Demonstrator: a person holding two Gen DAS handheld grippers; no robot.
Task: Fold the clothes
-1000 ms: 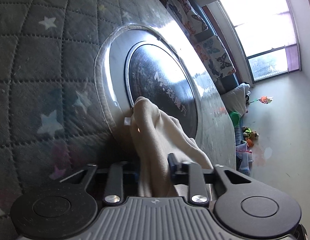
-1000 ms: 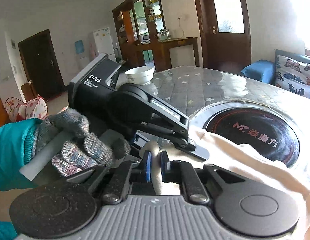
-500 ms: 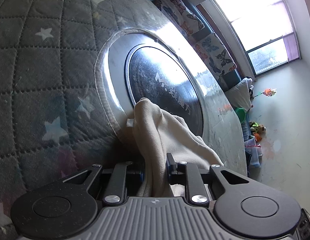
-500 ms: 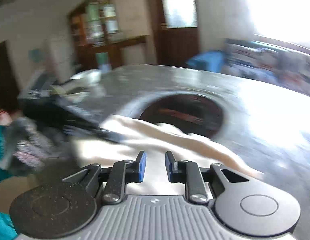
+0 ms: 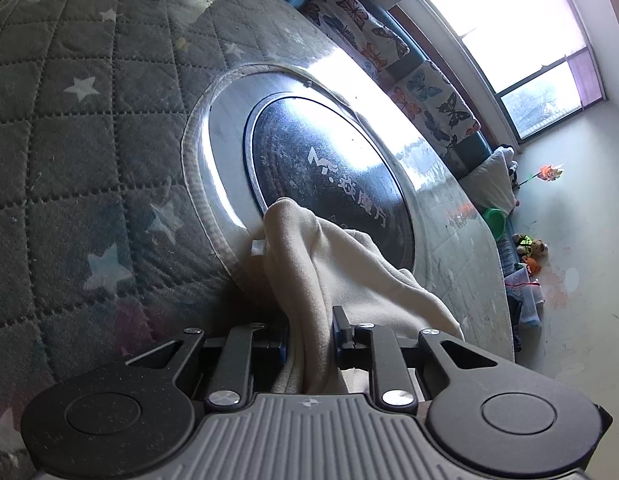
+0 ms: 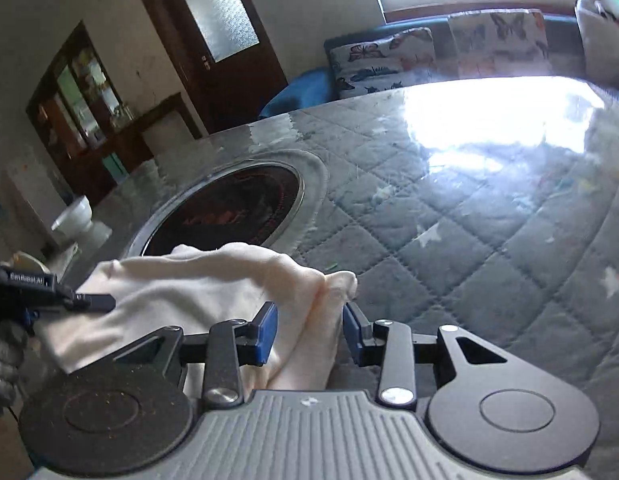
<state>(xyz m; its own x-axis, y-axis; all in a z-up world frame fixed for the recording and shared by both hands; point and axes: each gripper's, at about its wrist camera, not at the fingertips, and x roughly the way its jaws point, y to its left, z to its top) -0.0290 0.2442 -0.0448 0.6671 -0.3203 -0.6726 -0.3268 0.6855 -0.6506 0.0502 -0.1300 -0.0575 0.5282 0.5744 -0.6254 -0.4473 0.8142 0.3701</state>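
A cream cloth (image 5: 337, 276) lies bunched on the quilted table, partly over the round black hob (image 5: 321, 184). My left gripper (image 5: 309, 332) is shut on a thick fold of it. In the right wrist view the same cloth (image 6: 197, 292) stretches from the left gripper's fingers (image 6: 69, 300) at the left edge to my right gripper (image 6: 309, 332). The right jaws are opening. A bunched corner of the cloth stands between the blue pads (image 6: 267, 332), which no longer press on it.
The grey star-quilted table cover (image 6: 469, 260) spreads wide to the right under a glossy sheet. The hob (image 6: 229, 212) is set into it. A white bowl (image 6: 75, 214) stands at the far left edge. A sofa with butterfly cushions (image 6: 389, 60) runs behind the table.
My right gripper swung right along the cloth, away from the left gripper, rolled, and its jaws went from shut on the fold to apart. The left gripper kept its hold and hardly moved.
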